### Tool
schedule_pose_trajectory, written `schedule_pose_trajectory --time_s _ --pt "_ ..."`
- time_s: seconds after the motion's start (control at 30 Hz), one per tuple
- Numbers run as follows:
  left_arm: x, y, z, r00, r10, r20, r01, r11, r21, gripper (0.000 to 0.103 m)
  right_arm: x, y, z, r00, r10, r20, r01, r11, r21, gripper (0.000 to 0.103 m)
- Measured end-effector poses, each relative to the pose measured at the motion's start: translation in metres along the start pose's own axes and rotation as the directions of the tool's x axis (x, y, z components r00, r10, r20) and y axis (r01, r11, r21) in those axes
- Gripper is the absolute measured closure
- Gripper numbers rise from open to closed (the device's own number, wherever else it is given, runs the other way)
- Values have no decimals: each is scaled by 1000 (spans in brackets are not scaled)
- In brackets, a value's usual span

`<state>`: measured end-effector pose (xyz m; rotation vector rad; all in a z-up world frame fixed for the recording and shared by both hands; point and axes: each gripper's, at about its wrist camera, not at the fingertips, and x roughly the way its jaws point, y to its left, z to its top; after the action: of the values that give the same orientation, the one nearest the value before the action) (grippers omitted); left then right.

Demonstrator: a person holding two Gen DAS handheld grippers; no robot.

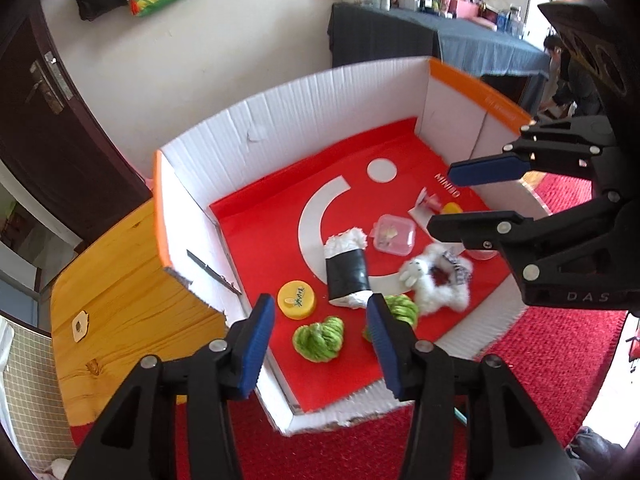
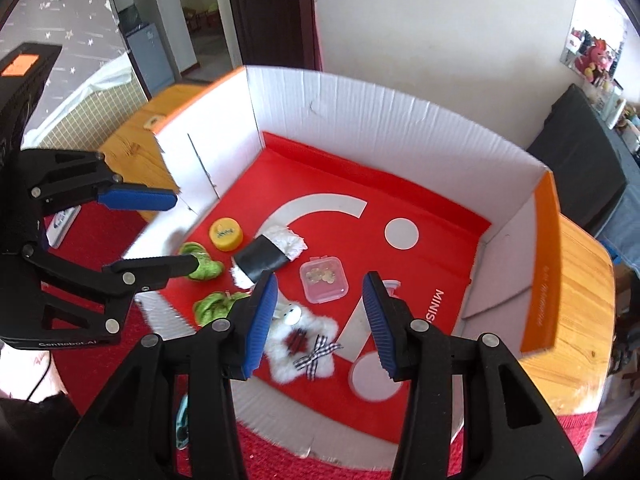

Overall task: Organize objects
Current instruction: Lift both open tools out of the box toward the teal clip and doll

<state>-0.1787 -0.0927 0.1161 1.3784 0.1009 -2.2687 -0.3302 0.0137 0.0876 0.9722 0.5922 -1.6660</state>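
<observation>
Both hand-held grippers hang released, jaws wide apart, over the near, cut-down edge of the box [image 2: 400, 120]. The left one [image 1: 320, 344] is above the yarn balls [image 1: 319, 338] near the cap [image 1: 296, 300]; the right one [image 2: 320, 328] is over the fluffy star [image 2: 304, 348]. The roll [image 2: 268, 258] and clear case [image 2: 324, 282] sit mid-floor. The far red floor is open, walled on three sides.

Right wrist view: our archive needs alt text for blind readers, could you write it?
Open right gripper hovers over a white fluffy star toy in a red-floored cardboard box. Nearby lie a clear plastic case and yellow lid; the left gripper is open too.
</observation>
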Motion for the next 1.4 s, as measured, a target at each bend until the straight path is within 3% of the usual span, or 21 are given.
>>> schedule_pose_trajectory --time_s 0.17,0.3,0.4,0.57,0.93,1.07,1.27,1.4 --pt "9 -8 3 998 -6 59 8 1000 -20 49 -20 10 -2 998 -17 54 16 1000 17 54" --pt "-13 -7 -11 994 -5 108 9 999 -42 48 -33 14 -10 996 -19 92 17 999 32 53" --pt "-23 -9 -16 989 0 147 8 998 -59 43 -48 19 -19 991 -39 130 34 999 37 46" --pt "-37 -10 -30 978 -8 210 30 995 -99 41 -66 24 -36 980 -51 193 38 997 69 38" --pt "-57 -16 -68 950 15 312 43 983 -177 23 -83 29 -78 953 -98 288 55 987 152 24" --pt "-57 -22 -82 942 36 335 33 980 -198 21 -85 35 -97 931 -170 324 114 976 184 22" --pt "-59 -32 -102 920 91 382 3 971 -238 6 -83 47 -122 900 -242 364 170 961 218 17" --pt "-52 -36 -111 922 94 376 6 966 -258 4 -77 52 -136 891 -259 374 173 953 249 16"
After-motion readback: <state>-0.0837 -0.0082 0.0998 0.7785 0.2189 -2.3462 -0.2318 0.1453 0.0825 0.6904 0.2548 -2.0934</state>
